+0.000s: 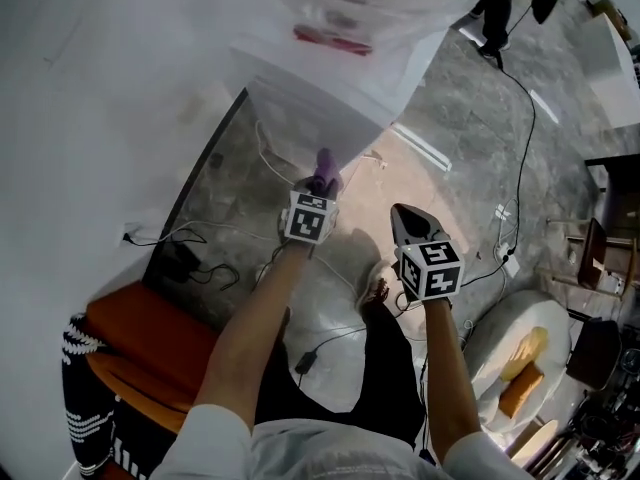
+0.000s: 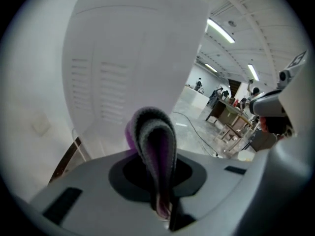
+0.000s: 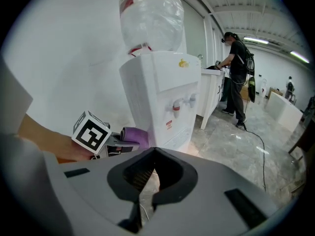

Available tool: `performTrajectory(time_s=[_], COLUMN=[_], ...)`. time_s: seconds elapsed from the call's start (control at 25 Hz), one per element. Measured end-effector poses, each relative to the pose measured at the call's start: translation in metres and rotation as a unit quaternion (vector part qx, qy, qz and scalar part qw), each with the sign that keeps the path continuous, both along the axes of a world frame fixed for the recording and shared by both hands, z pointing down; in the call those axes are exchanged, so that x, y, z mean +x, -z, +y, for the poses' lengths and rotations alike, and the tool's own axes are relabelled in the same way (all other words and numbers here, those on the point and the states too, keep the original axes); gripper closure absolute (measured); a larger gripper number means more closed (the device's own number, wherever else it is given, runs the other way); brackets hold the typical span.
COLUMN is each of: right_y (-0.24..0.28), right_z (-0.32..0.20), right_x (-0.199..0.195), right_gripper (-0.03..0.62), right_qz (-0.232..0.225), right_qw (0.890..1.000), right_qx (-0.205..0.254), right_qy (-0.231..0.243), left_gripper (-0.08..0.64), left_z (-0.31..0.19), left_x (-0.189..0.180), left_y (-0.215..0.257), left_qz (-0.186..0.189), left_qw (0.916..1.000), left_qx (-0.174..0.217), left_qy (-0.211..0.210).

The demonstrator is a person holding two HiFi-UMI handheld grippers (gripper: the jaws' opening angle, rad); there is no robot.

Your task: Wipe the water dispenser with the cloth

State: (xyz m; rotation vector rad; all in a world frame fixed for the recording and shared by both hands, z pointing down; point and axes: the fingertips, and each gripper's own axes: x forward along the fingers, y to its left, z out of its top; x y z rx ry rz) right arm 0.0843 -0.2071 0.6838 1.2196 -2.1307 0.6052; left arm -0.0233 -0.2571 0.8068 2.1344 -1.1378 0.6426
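Observation:
The white water dispenser [image 1: 320,78] stands against the wall with a clear bottle [image 3: 150,16] on top; its taps [image 3: 179,103] show in the right gripper view. My left gripper [image 1: 322,183] is shut on a folded purple-and-grey cloth [image 1: 325,165], which is held up at the dispenser's lower side panel [image 2: 123,58]. The cloth [image 2: 153,146] loops up out of the left gripper [image 2: 165,213]. My right gripper [image 1: 402,216] hangs to the right, a little back from the dispenser, shut with nothing in it. From its own view the right gripper [image 3: 145,208] looks past the cloth [image 3: 135,135].
An orange seat [image 1: 150,348] stands at the lower left by the wall. Cables [image 1: 200,263] and a power strip [image 1: 505,258] lie on the grey stone floor. A person [image 3: 236,77] stands at a white counter [image 3: 211,95] beyond the dispenser.

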Motion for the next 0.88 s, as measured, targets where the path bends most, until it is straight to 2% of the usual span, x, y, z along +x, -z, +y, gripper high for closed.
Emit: performTrajectory(time_s=[0.24, 0.48, 0.6, 0.72, 0.88], right_y=[-0.05, -0.122, -0.161, -0.204, -0.256], right_z=[-0.017, -0.042, -0.056, -0.064, -0.065], right_x=[-0.059, -0.127, -0.146, -0.159, -0.169], right_gripper=[0.584, 0.583, 0.583, 0.583, 0.584], right_qz=[-0.002, -0.026, -0.021, -0.032, -0.043], right_qw=[0.999, 0.996, 0.995, 0.994, 0.991], right_qx=[-0.014, -0.031, -0.04, -0.061, -0.082], right_qy=[0.043, 0.084, 0.093, 0.087, 0.096], left_gripper=[0.506, 0.506, 0.506, 0.506, 0.506], left_z=[-0.006, -0.021, -0.03, -0.038, -0.055], left_x=[-0.087, -0.148, -0.166, -0.181, -0.181], left_y=[-0.045, -0.104, -0.14, -0.18, -0.232], left_qz=[-0.021, -0.018, -0.008, -0.013, -0.012], left_qw=[0.9974, 0.9906, 0.9878, 0.9864, 0.9847], left_qx=[-0.015, -0.029, -0.031, -0.026, -0.046], left_qy=[0.067, 0.133, 0.153, 0.162, 0.168])
